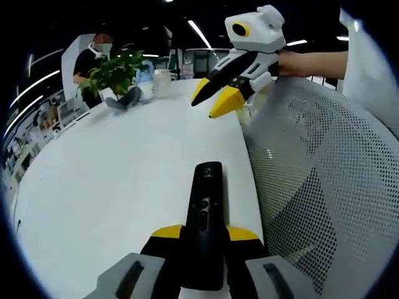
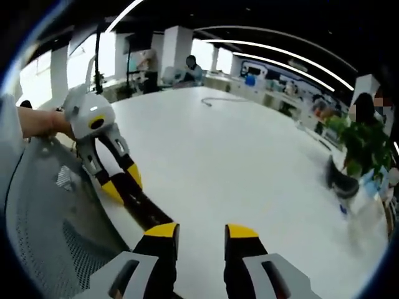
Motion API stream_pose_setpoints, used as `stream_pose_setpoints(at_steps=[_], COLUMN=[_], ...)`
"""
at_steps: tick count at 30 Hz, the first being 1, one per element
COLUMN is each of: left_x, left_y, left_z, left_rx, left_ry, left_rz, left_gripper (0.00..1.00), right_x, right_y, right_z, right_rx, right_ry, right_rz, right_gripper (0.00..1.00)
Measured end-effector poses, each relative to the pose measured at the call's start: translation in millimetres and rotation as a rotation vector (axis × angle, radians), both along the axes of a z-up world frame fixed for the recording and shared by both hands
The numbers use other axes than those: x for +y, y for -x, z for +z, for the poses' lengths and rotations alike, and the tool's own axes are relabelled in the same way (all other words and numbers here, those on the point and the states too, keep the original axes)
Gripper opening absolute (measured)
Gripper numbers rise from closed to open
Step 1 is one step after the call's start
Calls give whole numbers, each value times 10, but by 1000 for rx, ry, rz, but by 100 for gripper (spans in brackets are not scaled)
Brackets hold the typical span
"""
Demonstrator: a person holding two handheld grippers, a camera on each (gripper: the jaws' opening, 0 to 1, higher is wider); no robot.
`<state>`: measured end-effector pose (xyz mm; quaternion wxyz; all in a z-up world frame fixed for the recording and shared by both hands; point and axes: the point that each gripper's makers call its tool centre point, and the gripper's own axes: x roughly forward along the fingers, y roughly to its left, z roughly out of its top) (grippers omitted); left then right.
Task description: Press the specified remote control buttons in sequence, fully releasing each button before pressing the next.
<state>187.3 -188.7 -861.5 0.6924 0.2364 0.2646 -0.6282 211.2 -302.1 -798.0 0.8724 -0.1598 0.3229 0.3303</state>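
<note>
The remote control (image 1: 204, 215), one long black unit, is being held between the left gripper's (image 1: 204, 235) yellow-tipped jaws, its far end reaching out over the near edge of the table. A few small buttons are showing along its face, too small to tell apart, and its lower end is being hidden behind the jaws. In the right gripper view the remote (image 2: 144, 208) is appearing as a dark blurred bar between the left gripper's (image 2: 121, 182) tips.

One large white table (image 1: 112, 174) is stretching away beneath everything. One grey mesh chair back (image 1: 324, 187) is standing just beside the table's edge, cut off at the frame's side.

The right gripper (image 1: 218, 96) is hovering above the table's far part, its jaws standing apart with nothing between them; in its own view the right gripper's (image 2: 202, 232) two tips are likewise spread over bare tabletop.

One potted plant (image 1: 115, 75) is sitting on the table's far side, with a white cup (image 1: 162, 81) near it. One person (image 1: 90, 59) is standing behind the plant, partly hidden by the leaves. In the right gripper view the plant (image 2: 358, 143) is looking smeared.
</note>
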Motion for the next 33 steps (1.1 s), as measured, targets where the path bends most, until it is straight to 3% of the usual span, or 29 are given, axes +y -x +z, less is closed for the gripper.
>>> stream_pose_setpoints(at_steps=[2,6,16,25,33], left_x=[4,5,4,-9,-1], left_y=[12,50,62,130,126], left_z=[-3,-2,0,9,9], left_rx=[1,-3,36,28,34], left_ry=[3,12,8,22,27], left_rz=[-11,-39,-19,-75,-68], left_gripper=[24,24,27,24,25], right_x=[83,170,265,361,466], right_y=[69,171,298,346,366], right_z=[-18,-115,-203,-238,-364], right_rx=[37,89,143,167,199], right_ry=[-25,3,30,50,95], right_rz=[43,112,189,261,344], right_gripper=[22,19,14,9,4])
